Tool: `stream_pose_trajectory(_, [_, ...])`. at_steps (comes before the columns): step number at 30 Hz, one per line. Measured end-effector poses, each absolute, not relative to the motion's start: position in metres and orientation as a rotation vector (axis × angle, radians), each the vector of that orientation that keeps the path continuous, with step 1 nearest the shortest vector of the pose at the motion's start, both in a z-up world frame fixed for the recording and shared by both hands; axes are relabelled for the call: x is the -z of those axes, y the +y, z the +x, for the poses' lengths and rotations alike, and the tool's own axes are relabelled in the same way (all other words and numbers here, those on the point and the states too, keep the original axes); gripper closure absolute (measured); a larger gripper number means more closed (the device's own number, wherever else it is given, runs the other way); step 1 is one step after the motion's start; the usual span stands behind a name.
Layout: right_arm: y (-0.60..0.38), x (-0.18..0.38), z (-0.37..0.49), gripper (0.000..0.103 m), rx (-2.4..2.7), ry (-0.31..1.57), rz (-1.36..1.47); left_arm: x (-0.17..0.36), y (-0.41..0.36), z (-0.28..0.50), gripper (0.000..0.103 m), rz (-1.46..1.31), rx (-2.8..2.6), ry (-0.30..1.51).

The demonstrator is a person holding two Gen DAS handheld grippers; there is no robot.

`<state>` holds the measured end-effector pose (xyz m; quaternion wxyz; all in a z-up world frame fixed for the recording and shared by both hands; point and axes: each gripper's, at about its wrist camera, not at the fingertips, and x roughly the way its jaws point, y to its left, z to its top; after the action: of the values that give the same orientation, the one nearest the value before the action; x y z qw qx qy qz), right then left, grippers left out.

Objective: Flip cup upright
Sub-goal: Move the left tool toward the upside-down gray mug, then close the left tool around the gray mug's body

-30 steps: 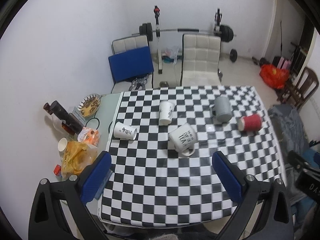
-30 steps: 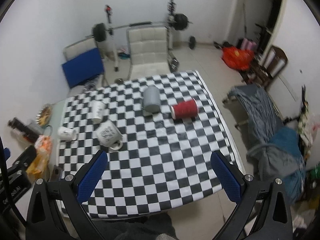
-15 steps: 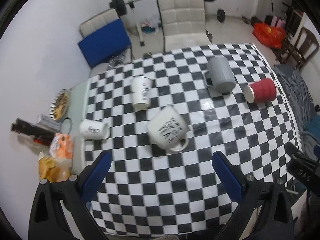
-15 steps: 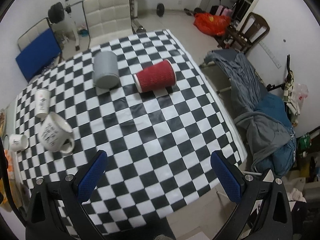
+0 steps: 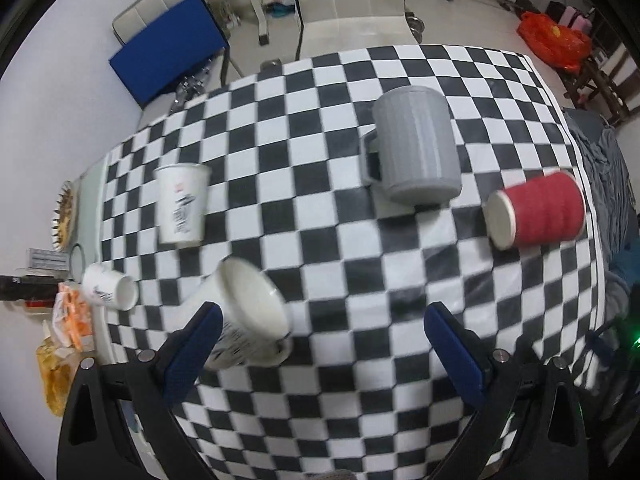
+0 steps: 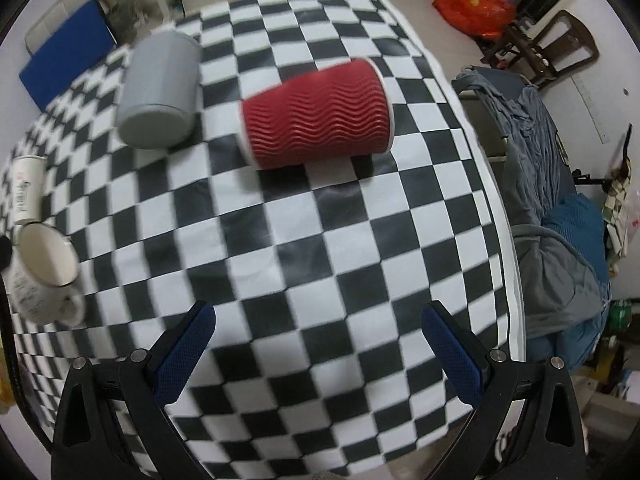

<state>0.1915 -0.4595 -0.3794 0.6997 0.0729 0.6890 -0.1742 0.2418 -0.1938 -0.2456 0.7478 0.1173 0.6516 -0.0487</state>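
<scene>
Several cups lie on their sides on the checkered tablecloth (image 5: 328,264). A red ribbed paper cup (image 6: 318,114) lies ahead of my right gripper (image 6: 318,344), which is open and empty; it also shows in the left wrist view (image 5: 536,210). A grey mug (image 5: 416,148) lies beside it, also in the right wrist view (image 6: 160,94). A white printed mug (image 5: 246,316) lies just by the left finger of my open, empty left gripper (image 5: 322,344). A tall white paper cup (image 5: 182,202) and a small white cup (image 5: 108,292) lie further left.
Snack bags (image 5: 66,344) and a plate (image 5: 64,216) sit past the cloth's left edge. A white chair (image 5: 348,0) and a blue-cushioned chair (image 5: 168,44) stand behind the table. Grey and blue clothes (image 6: 560,208) lie off the table's right side.
Both grippers have dropped down and forward toward the table, so the cups look much larger. The white mug now lies by the left gripper's left finger. Both stay open.
</scene>
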Motion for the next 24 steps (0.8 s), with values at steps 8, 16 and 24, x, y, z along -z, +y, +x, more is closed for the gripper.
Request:
stream_pose_trajectory(8, [-0.504, 0.425, 0.215, 0.0, 0.403, 1.612, 0.211, 0.279, -0.228, 0.299, 0.0, 0.154, 0.099, 1.507])
stream_pose_trajectory(16, [-0.533, 0.45, 0.229, 0.0, 0.416, 1.649, 0.276, 0.316, -0.249, 0.343, 0.001, 0.088, 0.152, 1.552])
stream_pose_trajectory(24, [-0.559, 0.468, 0.232, 0.0, 0.423, 1.67, 0.325, 0.336, -0.279, 0.356, 0.006, 0.171, 0.222, 1.546])
